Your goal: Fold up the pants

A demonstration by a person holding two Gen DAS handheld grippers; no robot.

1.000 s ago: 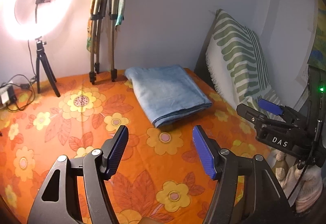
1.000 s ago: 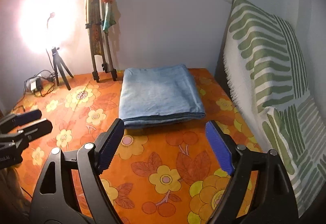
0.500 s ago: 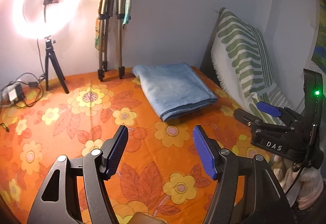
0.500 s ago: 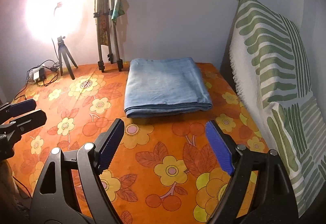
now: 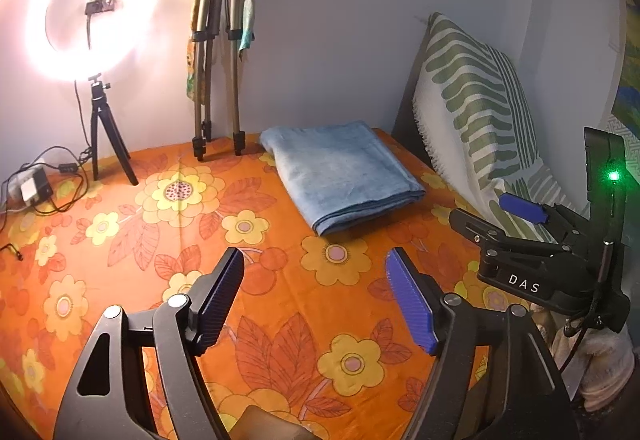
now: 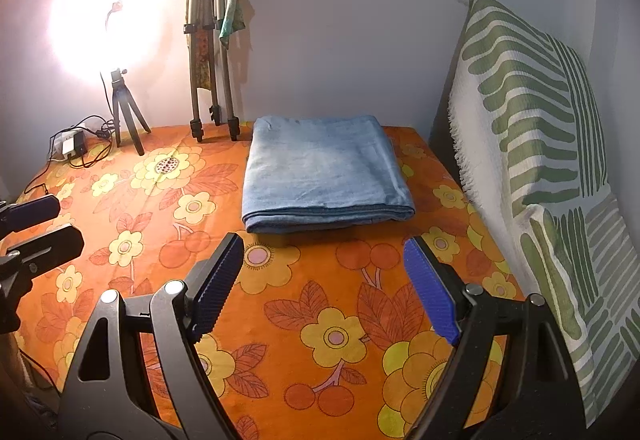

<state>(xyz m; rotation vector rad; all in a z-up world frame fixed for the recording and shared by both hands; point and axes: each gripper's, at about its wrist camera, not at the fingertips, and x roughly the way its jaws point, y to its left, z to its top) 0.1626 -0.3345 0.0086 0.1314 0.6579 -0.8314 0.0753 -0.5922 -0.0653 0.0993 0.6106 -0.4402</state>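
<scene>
Lying folded into a neat blue rectangle, the pants (image 6: 324,172) are seen flat on the orange flowered bedspread (image 6: 320,300), towards the far edge, close to the pale wall. Their layered fold edge is turned towards both cameras, and nothing is touching them. Just left of the pants, a folded tripod (image 6: 208,52) is propped against the wall, with a strip of coloured cloth hung from it. Further left a lit ring light (image 5: 92,4) is stood on a small black tripod, and a tangle of cables and a charger (image 5: 34,188) is laid at the bedspread's left corner. On the right, a green-and-white patterned cushion (image 6: 528,128) is leaned upright beside the bed.

Nearer the cameras, the left claw (image 5: 314,300) is held above bare bedspread, well short of the pants; its jaws have just been opening and nothing is between them. The right claw (image 6: 322,288) is held wide apart too, nothing caught between its blue pads, with the fold edge of the pants just beyond its tips. Each claw is glimpsed at the edge of the other's view, side by side and apart.
</scene>
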